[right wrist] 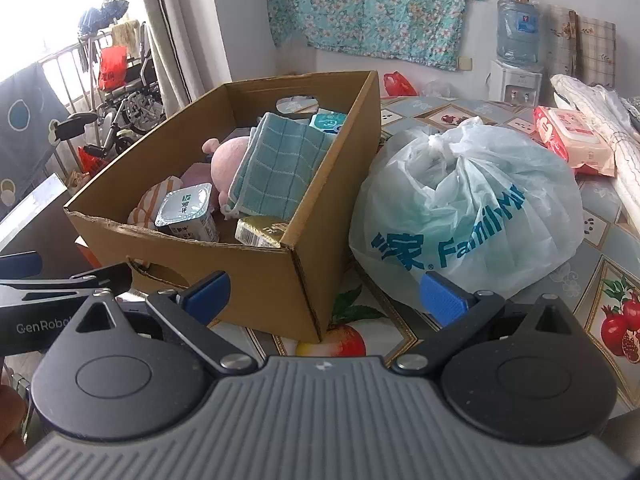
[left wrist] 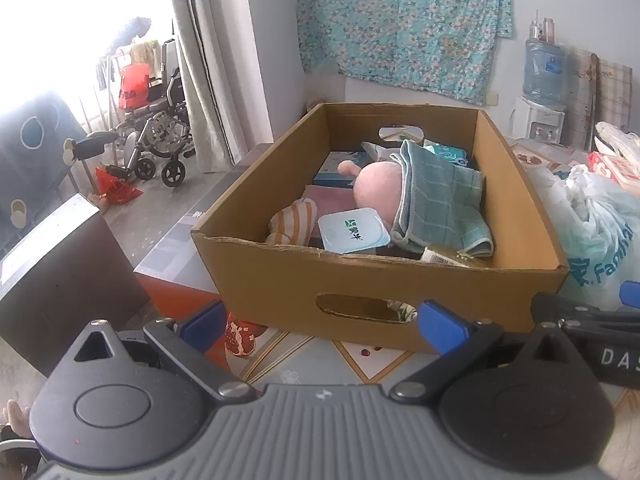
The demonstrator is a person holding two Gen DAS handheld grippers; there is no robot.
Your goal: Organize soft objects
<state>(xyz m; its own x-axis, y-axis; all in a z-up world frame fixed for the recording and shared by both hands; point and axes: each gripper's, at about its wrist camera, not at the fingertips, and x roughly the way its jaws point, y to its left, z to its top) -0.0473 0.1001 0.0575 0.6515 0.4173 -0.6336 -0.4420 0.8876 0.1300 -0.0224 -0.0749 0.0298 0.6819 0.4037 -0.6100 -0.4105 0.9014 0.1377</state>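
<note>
1. The teal checked towel [right wrist: 280, 160] lies inside the cardboard box [left wrist: 380, 280], draped over a pink plush toy [left wrist: 376, 192]; it looks light, limp and easily bunched, so a pinch on its loose lower hem near the box's front wall should lift it, though it will sag and may drag the plush along.
2. The plush looks soft and rounded; its small pink nub [left wrist: 346, 168] is probably the surest place to nip; the body would likely squash and slip between the pads.
3. A striped orange-and-white cloth [left wrist: 292, 220], possibly a sock, sits by the front-left corner of the box, touching a sealed yogurt cup [right wrist: 186, 212]; the cup is stiff and its foil lid could puncture.
4. Also in the box: a gold-wrapped packet [right wrist: 260, 232] and some flat packs at the back, partly hidden.
5. A knotted plastic bag [right wrist: 472, 208] rests against the box's right wall; its contents cannot be made out.
6. The left gripper [left wrist: 320, 324] and right gripper [right wrist: 324, 294] both stand spread wide and empty, short of the box.
</note>
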